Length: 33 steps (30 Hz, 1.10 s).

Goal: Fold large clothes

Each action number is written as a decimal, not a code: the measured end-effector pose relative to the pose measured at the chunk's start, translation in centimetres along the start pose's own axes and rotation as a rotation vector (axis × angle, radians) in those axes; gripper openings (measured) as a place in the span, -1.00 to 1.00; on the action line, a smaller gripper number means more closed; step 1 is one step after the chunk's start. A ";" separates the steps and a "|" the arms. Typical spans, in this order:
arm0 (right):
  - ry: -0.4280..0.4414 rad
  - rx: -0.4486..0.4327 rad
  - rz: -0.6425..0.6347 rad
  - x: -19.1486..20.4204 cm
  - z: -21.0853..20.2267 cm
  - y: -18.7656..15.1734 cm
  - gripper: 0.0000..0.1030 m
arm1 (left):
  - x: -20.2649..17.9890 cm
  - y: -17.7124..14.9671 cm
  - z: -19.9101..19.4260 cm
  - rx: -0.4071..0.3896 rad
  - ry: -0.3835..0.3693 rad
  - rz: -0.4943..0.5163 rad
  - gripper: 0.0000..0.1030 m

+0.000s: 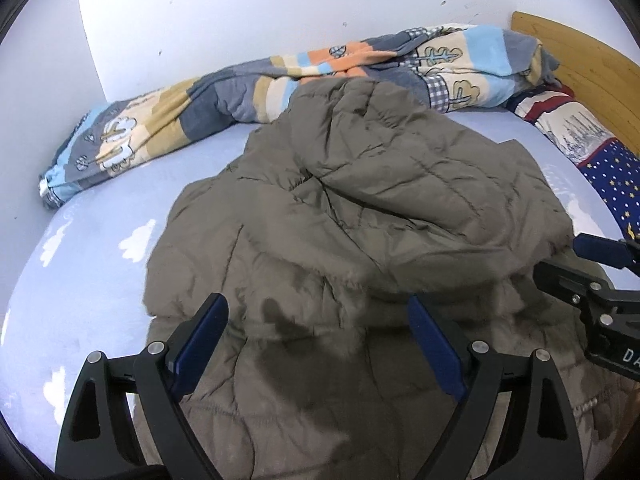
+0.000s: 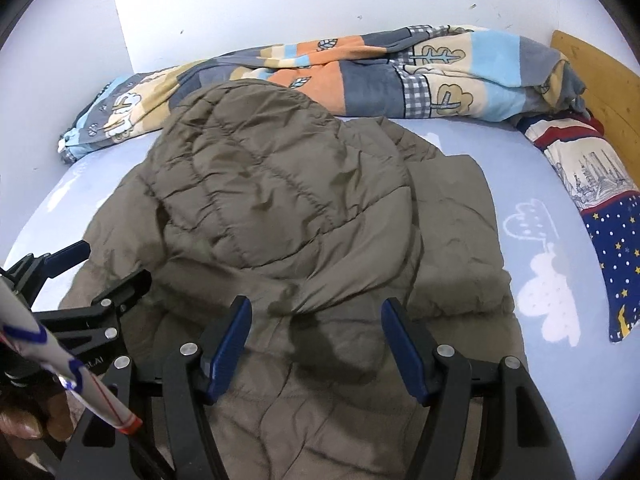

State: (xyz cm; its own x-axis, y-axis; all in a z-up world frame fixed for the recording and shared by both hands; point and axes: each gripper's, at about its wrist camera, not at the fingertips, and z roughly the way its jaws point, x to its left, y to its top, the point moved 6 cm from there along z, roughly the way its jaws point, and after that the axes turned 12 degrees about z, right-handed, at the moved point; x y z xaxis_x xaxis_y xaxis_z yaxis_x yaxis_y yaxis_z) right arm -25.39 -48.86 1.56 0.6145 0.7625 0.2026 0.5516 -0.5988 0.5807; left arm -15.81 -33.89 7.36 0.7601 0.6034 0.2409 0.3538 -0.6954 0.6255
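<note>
One garment is in play: a large olive-brown quilted puffer jacket (image 1: 352, 216), spread on a pale blue bed sheet printed with white clouds (image 1: 92, 248). Part of the folding appears done. A broad quilted panel is seen laid back over the jacket's body, ending in a rounded fold edge just ahead of both sets of fingertips. The heap is lumpy and its outline uneven, so further folds and squaring are judged to remain.

Left gripper (image 1: 318, 334): blue-padded fingers are held wide apart above the near fabric; nothing is gripped, and jacket cloth is seen between and below them.

Right gripper (image 2: 316, 330): fingers are parted somewhat less widely, likewise empty, hovering over the fold edge. No pad is seen pressing on cloth.

Beyond the fingertips, past the jacket, a bunched patchwork blanket in blue, orange and cream (image 2: 360, 72) is noted against the white wall. Right of the fingers, a navy star-patterned pillow (image 2: 612, 248) is noted.
</note>
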 end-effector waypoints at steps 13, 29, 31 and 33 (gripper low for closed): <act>0.046 -0.011 0.028 -1.0 -8.1 -6.5 0.39 | -2.6 -8.7 -9.4 -0.037 0.078 0.013 0.76; 0.006 0.137 0.079 -3.8 -10.9 -22.5 0.39 | -2.2 -23.7 -10.1 0.159 0.074 -0.165 0.76; -0.013 0.161 0.069 -3.7 -9.9 -23.4 0.40 | -2.7 -23.9 -10.3 0.135 0.115 -0.145 0.76; -0.047 0.155 0.024 -3.3 -9.4 -23.8 0.45 | -2.9 -24.1 -10.3 0.116 0.137 -0.142 0.77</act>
State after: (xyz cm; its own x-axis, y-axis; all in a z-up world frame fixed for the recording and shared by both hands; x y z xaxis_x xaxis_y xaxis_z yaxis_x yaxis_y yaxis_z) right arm -45.85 -34.81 -5.49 0.6522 0.7373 0.1761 0.6143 -0.6502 0.4471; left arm -32.12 -14.85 -0.80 0.6196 0.7405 0.2602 0.5183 -0.6350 0.5729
